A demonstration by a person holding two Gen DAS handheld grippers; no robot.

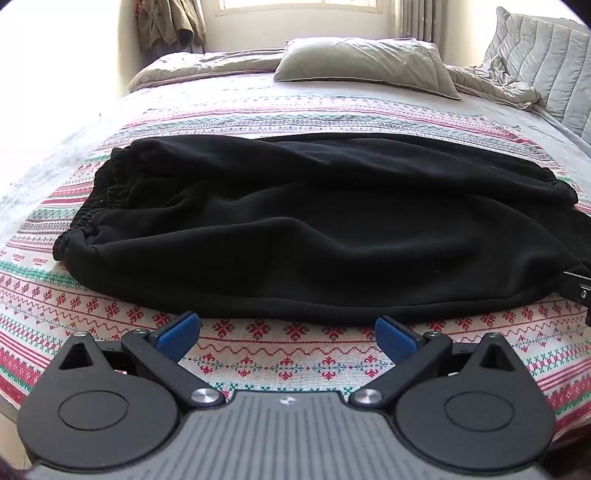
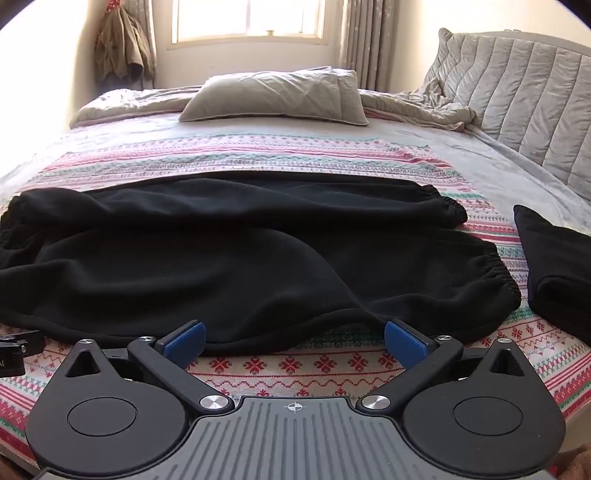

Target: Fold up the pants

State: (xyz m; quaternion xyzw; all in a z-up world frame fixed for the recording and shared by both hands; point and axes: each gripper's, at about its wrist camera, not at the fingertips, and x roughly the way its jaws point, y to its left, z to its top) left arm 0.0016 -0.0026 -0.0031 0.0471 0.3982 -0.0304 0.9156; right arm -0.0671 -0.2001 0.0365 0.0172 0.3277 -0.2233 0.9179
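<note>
Your left gripper (image 1: 287, 334) is spread wide with nothing between its blue pads (image 1: 180, 334); it sits low over the patterned blanket (image 1: 258, 354), just short of the near edge of the black pants (image 1: 295, 229). Your right gripper (image 2: 294, 338) is likewise spread apart and empty, its pads (image 2: 404, 343) at the pants' (image 2: 240, 258) near hem.

The pants lie across the blanket, waistband to your left and elastic cuffs (image 2: 495, 269) to your right. In the left wrist view the cuff end runs out of frame at the right edge. The fabric is uniformly black, so you cannot make out the folds and leg overlap in detail.

A second dark folded garment (image 2: 554, 266) lies to the right of the cuffs, apart from them and partly cut off by the frame. Beyond the pants are a grey pillow (image 2: 273, 96), a crumpled quilt (image 2: 417, 107), a padded headboard (image 2: 517, 85), a window (image 2: 247, 18) and hanging clothing (image 2: 122, 44). Nothing lies between either gripper and the pants.
</note>
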